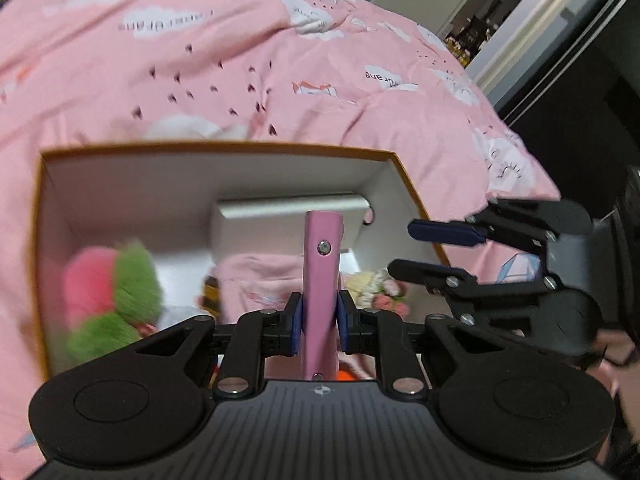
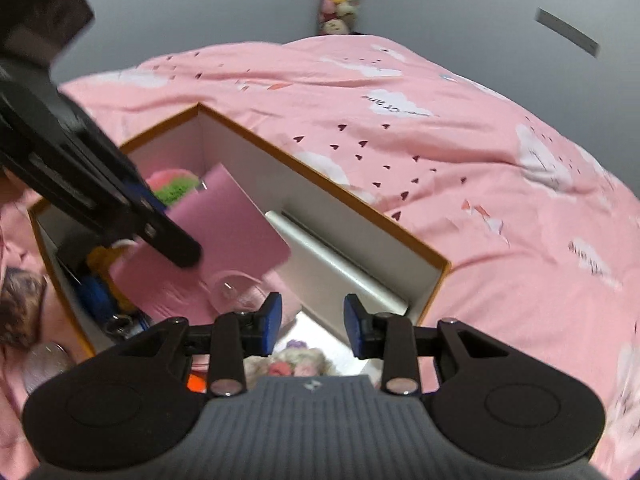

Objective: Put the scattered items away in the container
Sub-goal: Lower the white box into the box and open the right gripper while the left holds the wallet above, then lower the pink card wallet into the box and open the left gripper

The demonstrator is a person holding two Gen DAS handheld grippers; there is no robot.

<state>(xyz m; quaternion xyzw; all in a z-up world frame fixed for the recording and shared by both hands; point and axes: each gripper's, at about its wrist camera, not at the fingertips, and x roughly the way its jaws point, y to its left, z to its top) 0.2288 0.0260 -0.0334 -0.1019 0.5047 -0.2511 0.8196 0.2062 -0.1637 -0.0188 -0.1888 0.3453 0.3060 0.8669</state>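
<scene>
An orange-rimmed box (image 1: 216,146) (image 2: 324,186) with white walls lies on the pink bedcover. My left gripper (image 1: 319,316) (image 2: 176,236) is shut on a flat pink case (image 1: 323,264) (image 2: 232,220), held edge-up over the box's inside. Beside the box's right wall, my right gripper (image 1: 401,247) (image 2: 312,316) is open with nothing between its blue pads. A pink and green plush (image 1: 108,292) (image 2: 172,184), a silver bar (image 1: 292,204) (image 2: 332,264) and a small flower bunch (image 1: 380,288) (image 2: 296,360) lie inside the box.
The pink bedcover (image 1: 360,120) (image 2: 480,200) with cloud prints spreads around the box. A dark wardrobe and a doorway (image 1: 520,40) stand at the right. A grey wall (image 2: 460,8) rises behind the bed. Blue and orange items (image 2: 94,296) sit in the box's near corner.
</scene>
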